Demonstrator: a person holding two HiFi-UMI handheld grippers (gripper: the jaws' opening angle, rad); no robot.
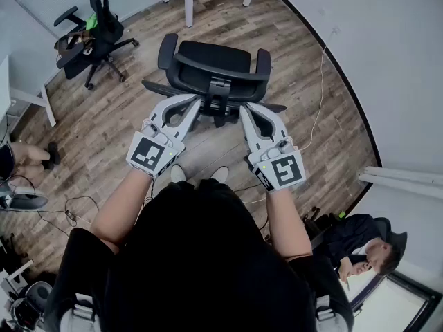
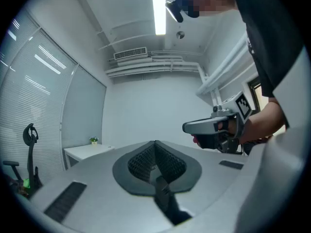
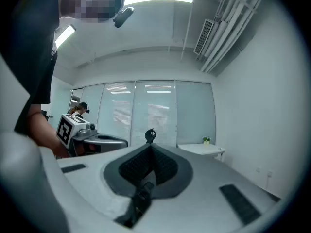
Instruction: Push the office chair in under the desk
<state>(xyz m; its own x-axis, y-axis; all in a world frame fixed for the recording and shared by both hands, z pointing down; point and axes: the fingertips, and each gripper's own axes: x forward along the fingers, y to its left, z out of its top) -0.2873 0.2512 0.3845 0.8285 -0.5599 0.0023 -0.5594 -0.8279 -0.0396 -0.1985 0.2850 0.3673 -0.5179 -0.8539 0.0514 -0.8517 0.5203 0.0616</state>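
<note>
A black office chair (image 1: pixel 211 64) stands on the wood floor in front of me, its back toward me. White desk legs (image 1: pixel 188 2) rise beyond it at the top of the head view. My left gripper (image 1: pixel 196 102) and right gripper (image 1: pixel 243 108) are both shut and empty, side by side, with their tips over the near edge of the chair's back. Whether they touch it I cannot tell. Both gripper views tilt upward and miss the chair. The left gripper view shows its shut gripper (image 2: pixel 155 148) and the right gripper (image 2: pixel 216 127). The right gripper view shows its shut gripper (image 3: pixel 149 150).
A second black chair (image 1: pixel 90 37) stands at the upper left beside a white desk (image 1: pixel 31 97). A seated person (image 1: pixel 360 244) is at the lower right. A thin cable (image 1: pixel 320 92) runs along the curved wall. Loose cables (image 1: pixel 66 213) lie at the left.
</note>
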